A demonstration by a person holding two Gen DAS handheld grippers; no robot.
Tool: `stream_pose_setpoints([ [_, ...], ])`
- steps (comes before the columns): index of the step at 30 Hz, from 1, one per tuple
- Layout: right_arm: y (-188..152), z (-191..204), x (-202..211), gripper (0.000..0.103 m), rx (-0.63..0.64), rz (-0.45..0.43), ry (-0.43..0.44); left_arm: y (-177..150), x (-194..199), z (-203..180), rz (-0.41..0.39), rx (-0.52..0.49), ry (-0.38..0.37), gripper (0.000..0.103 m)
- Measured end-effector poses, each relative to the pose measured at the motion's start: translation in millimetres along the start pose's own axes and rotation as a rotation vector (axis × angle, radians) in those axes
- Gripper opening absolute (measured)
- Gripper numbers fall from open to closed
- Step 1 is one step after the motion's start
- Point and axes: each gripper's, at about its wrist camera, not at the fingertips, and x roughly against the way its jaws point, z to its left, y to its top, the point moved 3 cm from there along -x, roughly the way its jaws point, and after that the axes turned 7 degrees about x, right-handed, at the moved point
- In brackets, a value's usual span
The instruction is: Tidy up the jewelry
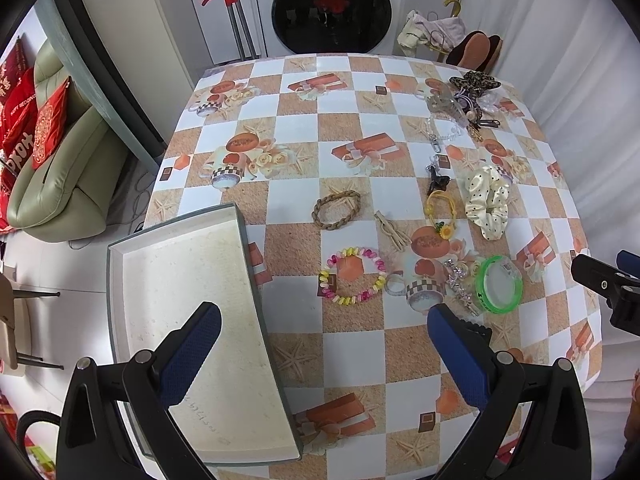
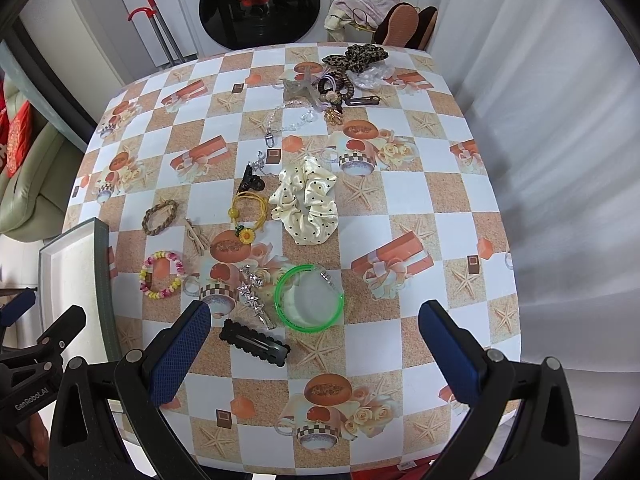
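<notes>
Jewelry and hair pieces lie loose on the checked table (image 1: 360,360): a pink-yellow bead bracelet (image 1: 354,276) (image 2: 161,275), a braided brown ring (image 1: 336,209) (image 2: 160,217), a green bangle (image 1: 500,284) (image 2: 309,298), a silver star clip (image 2: 254,296), a black snap clip (image 2: 255,342), a yellow sunflower tie (image 2: 246,216) and a cream dotted scrunchie (image 2: 306,208). An empty grey-rimmed tray (image 1: 200,320) sits at the table's left edge. My left gripper (image 1: 324,350) is open above the tray's right rim and the bare cloth. My right gripper (image 2: 314,350) is open above the black clip and bangle.
A pile of hair ties, a leopard bow (image 2: 360,56) and a clear chain (image 2: 292,118) lies at the table's far end. A washing machine (image 1: 332,8) stands beyond. A green sofa (image 1: 60,168) is at the left and a white curtain (image 2: 560,160) at the right.
</notes>
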Motion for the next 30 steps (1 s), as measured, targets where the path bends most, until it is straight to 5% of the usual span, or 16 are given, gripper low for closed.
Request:
stream_pose_setpoints([
  [30,-0.8,1.7,0.4,0.103,0.011,-0.003,0.007,4.6,0.5,5.9,-0.004,0.0,0.006,0.103],
])
